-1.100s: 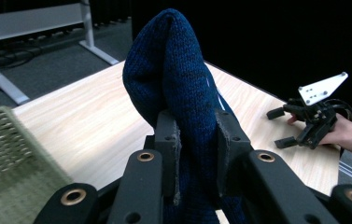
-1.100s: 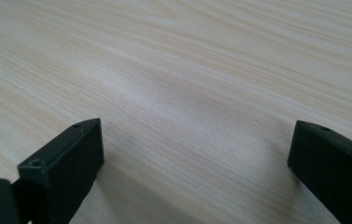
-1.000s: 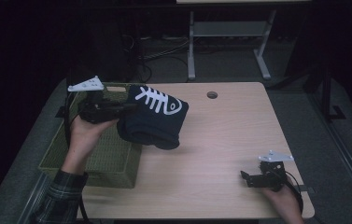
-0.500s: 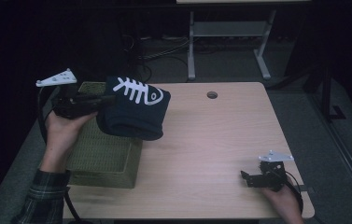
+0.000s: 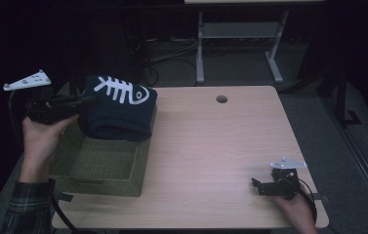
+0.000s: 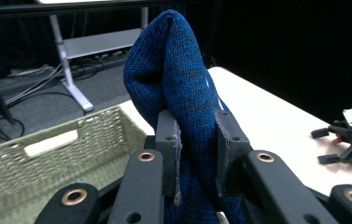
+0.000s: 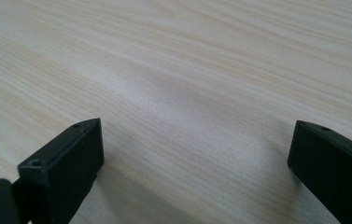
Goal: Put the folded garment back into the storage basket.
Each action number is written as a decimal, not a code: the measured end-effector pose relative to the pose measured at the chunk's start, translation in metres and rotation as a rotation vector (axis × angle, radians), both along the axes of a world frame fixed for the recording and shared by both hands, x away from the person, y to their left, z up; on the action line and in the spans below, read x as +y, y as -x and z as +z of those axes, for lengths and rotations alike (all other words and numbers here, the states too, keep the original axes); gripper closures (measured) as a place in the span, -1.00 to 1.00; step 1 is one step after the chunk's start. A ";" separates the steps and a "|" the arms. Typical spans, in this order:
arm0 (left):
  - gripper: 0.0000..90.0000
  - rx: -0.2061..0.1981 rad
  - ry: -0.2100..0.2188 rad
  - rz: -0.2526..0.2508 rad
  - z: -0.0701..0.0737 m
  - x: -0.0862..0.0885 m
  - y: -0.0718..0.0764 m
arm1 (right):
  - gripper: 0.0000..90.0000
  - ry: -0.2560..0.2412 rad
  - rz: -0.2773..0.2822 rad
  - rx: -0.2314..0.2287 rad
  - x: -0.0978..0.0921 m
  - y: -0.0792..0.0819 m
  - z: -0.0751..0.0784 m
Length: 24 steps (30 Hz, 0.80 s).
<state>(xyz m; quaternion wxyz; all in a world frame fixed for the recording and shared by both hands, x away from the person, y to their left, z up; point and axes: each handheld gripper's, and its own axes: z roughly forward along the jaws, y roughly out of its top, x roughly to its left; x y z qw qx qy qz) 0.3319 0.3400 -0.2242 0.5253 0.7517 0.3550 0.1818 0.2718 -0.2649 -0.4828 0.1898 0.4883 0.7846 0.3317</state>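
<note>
A folded dark blue knit sweater [image 5: 118,109] with a white fish-skeleton print hangs over the far end of a green woven basket [image 5: 96,161] at the table's left. My left gripper [image 5: 81,101] is shut on the sweater's left edge; in the left gripper view the blue knit [image 6: 183,84] rises between the two pads [image 6: 168,144]. Low at the table's right front, my right gripper [image 5: 258,185] stands open, with bare wood [image 7: 192,107] between its jaws.
The light wooden table [image 5: 220,146] has a round cable hole [image 5: 221,99] near its far edge. A grey metal stand [image 5: 240,36] and cables lie on the floor behind. The basket's inside looks bare below the sweater.
The left gripper has carried the sweater to the left and a little up, from over the basket's right side to over its far left end. The right gripper has stayed put.
</note>
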 end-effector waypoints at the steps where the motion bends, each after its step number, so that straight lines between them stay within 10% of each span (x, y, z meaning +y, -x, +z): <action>1: 0.65 0.000 -0.002 0.006 0.000 0.002 0.001 | -0.93 0.000 0.000 0.000 0.000 0.000 0.000; 24: 0.65 0.069 -0.050 0.089 -0.035 0.041 0.000 | -0.93 0.000 -0.005 0.002 0.000 0.000 0.000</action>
